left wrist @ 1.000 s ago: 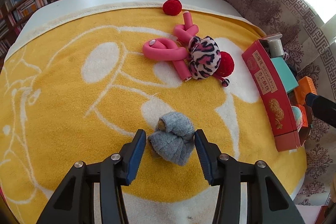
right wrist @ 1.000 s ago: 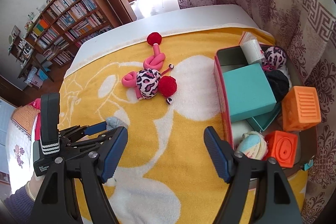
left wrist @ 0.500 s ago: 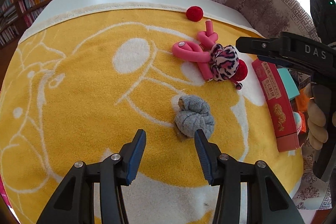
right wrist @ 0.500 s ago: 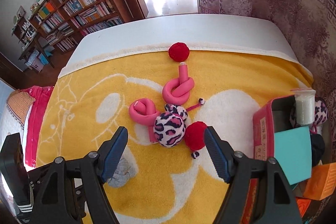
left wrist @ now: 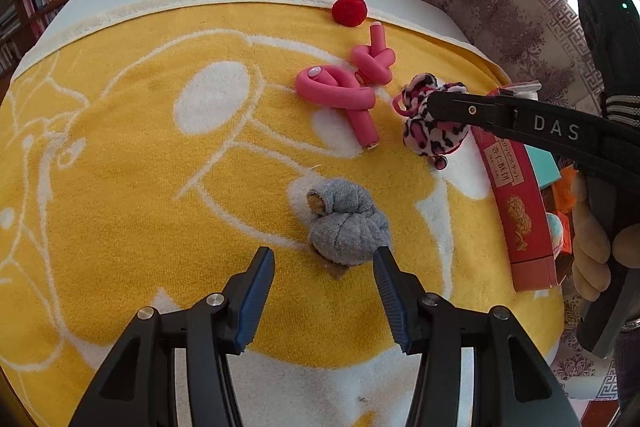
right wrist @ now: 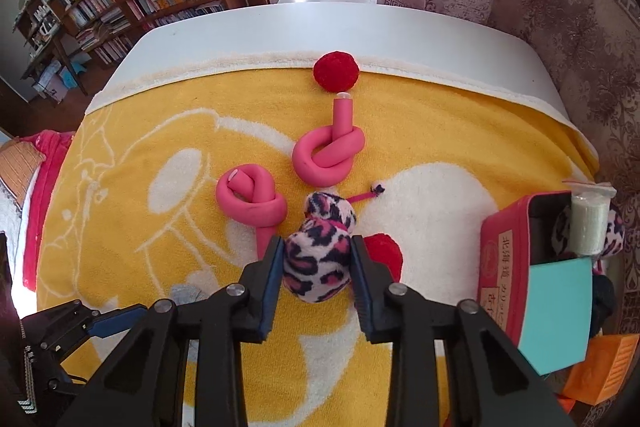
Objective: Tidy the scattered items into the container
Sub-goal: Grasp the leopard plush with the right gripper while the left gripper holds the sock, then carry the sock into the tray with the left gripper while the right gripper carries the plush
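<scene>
A leopard-print plush (right wrist: 318,263) lies on the yellow towel (right wrist: 420,131), and the jaws of my right gripper (right wrist: 317,247) are closing on it, with both pads against its sides. In the left wrist view the same plush (left wrist: 428,135) shows under the right gripper's black finger. A rolled grey sock (left wrist: 348,227) lies just beyond the tips of my left gripper (left wrist: 323,255), nearer the right finger. The left jaws are opening a little and hold nothing. The red box (right wrist: 504,259) stands at the right edge with several items inside.
Two knotted pink foam rollers (right wrist: 250,201) (right wrist: 328,155) lie beyond the plush. One red pom-pom (right wrist: 335,71) sits at the towel's far edge and another (right wrist: 386,251) beside the right finger. Orange blocks (right wrist: 600,363) and a teal box (right wrist: 560,311) fill the container. A hand (left wrist: 596,251) holds the right tool.
My right gripper has swung from beside the box to the leopard plush, and its wide jaws have come together on it. The grey sock was between the left fingers and now lies ahead of them.
</scene>
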Demonstrator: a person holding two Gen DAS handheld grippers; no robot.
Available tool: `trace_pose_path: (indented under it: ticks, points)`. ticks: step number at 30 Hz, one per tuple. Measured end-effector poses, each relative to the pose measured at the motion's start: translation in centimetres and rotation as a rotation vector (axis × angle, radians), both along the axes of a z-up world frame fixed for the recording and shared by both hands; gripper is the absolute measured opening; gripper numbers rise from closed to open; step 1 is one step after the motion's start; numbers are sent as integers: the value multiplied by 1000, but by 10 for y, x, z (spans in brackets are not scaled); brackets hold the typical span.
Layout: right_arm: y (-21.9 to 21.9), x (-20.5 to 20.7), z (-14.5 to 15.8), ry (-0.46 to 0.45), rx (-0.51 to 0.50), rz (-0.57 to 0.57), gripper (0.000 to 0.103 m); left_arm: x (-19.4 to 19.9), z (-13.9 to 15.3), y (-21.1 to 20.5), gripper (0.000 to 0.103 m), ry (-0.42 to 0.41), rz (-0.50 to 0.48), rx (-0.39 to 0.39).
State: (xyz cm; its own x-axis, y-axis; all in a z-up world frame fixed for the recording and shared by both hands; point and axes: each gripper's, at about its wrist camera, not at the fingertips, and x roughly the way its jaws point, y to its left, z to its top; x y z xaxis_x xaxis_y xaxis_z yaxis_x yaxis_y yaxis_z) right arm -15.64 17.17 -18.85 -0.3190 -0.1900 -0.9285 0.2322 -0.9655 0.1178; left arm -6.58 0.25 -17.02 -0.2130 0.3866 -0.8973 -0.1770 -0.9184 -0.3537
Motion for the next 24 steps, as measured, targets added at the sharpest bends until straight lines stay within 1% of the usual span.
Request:
trace_pose_path:
  ticks: [1,4,7,12,16,18,19,20,24]
  points:
    - [5,5,5,7,-17,-10,35,-1,0,4,53,-1,-9,1]
    - [19,18,21,26,-66,-39,35,-3,-2,17,60,-3,-25,-6]
    - [34,32,36,44,-99,-66,35,-7,-6,29,60,-16,-36,-13]
    - [58,57,53,59,-144,-98,35,-11,-14,48,60,-31,-58,-25]
    - [78,77,64,72,-167,-117,35,-8,-18,59,60,-1,-74,-62]
    - [90,87,69,73,-185,-128,35,-6,-17,61,57,8,-72,-68]
    - [96,91,71,72,-196,-136,35,-6,-16,61,48,9,-66,-68]
    - [102,96,73,72,-203,-144,35,-6,-15,61,43,8,-60,-67]
    - [124,113,79,80,-209,-175,35,-5,-6,61,43,35,-31,-67]
